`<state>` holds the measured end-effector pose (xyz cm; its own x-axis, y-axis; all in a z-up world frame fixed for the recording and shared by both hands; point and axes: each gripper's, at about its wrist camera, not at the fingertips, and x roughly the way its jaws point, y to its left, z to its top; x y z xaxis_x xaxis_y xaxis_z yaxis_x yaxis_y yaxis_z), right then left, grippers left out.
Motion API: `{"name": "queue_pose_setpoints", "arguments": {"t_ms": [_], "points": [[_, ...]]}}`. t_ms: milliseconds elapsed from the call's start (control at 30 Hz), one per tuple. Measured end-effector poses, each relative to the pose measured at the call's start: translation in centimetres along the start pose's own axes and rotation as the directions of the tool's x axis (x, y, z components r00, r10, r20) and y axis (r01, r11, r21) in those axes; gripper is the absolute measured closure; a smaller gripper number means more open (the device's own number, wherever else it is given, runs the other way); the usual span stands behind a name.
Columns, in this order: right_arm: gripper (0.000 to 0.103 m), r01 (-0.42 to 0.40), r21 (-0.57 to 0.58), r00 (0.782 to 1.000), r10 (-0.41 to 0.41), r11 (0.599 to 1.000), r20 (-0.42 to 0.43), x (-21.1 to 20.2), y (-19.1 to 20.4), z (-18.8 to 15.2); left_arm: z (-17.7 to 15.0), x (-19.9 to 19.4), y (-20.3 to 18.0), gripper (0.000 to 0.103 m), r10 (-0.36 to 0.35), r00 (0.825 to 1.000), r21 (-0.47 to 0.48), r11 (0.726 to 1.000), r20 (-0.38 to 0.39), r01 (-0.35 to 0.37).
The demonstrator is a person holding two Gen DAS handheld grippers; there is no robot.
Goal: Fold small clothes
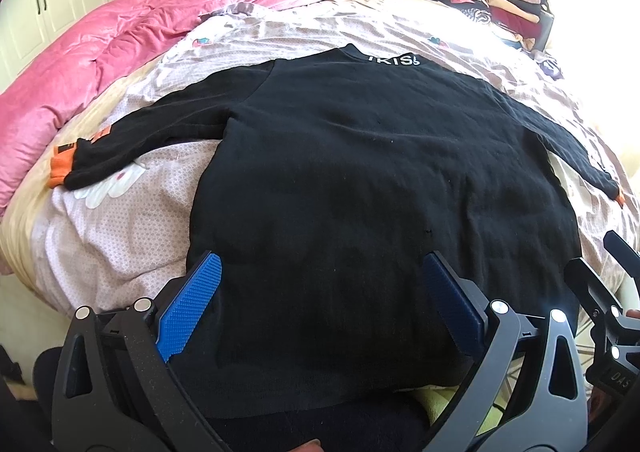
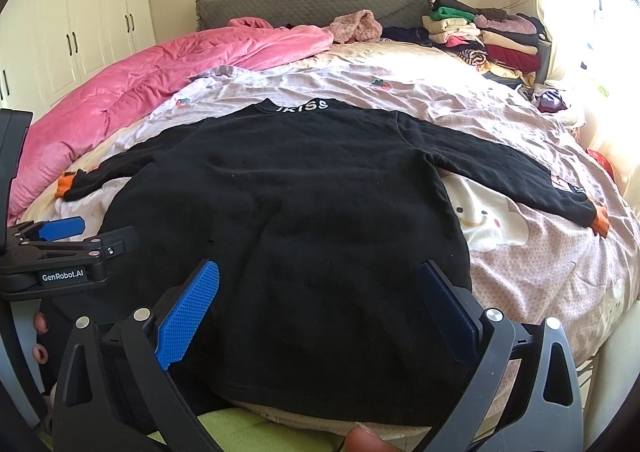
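Along the bed's (image 2: 540, 284) near edge, a black sweater (image 2: 280, 211) is lying flat, sleeves spread for folding. Both the left gripper (image 1: 320, 292) and right gripper (image 2: 316, 292) are hovering released above its hem.

1. Left gripper (image 1: 320, 306): black matte frame, two arms with triangular cut-outs, round silver pivot bolts at the joints.
2. Its pads (image 1: 190, 306): bright blue, with a fine knobbed grid; the other pad looks darker blue in shade.
3. Right gripper (image 2: 318, 310): same build, black arms with triangular cut-outs, silver bolts, blue textured pads (image 2: 188, 314).
4. In the right wrist view the left gripper's side carries a white "GenRobot.AI" label and small screws.
5. In the left wrist view the right gripper's black body shows pale letters "DAS".
6. Fingertips (image 2: 40, 352) at the left edge have dark red nail polish.
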<state>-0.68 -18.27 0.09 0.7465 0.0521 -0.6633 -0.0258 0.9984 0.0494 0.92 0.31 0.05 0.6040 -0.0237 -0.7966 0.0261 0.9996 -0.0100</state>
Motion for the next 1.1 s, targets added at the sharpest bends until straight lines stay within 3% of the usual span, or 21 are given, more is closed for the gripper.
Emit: {"name": "queue_pose_setpoints", "arguments": {"t_ms": [533, 700, 1100], "points": [[0.004, 0.036, 0.049, 0.999, -0.038, 0.998, 0.031, 0.9, -2.3, 2.8, 4.3, -0.2, -1.2, 0.009, -0.047, 0.998, 0.024, 0.999, 0.041, 0.046], [0.004, 0.051, 0.064, 0.998, -0.053, 0.997, 0.04, 1.2, -3.4, 3.6, 6.2, 0.7, -1.9, 0.009, -0.081, 0.997, 0.042, 0.996, 0.004, 0.081], [0.004, 0.115, 0.137, 0.992, -0.122, 0.984, 0.042, 2.2, -7.8, 5.2, 10.6, 1.9, -4.4, 0.008, -0.097, 0.995, 0.083, 0.992, 0.026, 0.095]]}}
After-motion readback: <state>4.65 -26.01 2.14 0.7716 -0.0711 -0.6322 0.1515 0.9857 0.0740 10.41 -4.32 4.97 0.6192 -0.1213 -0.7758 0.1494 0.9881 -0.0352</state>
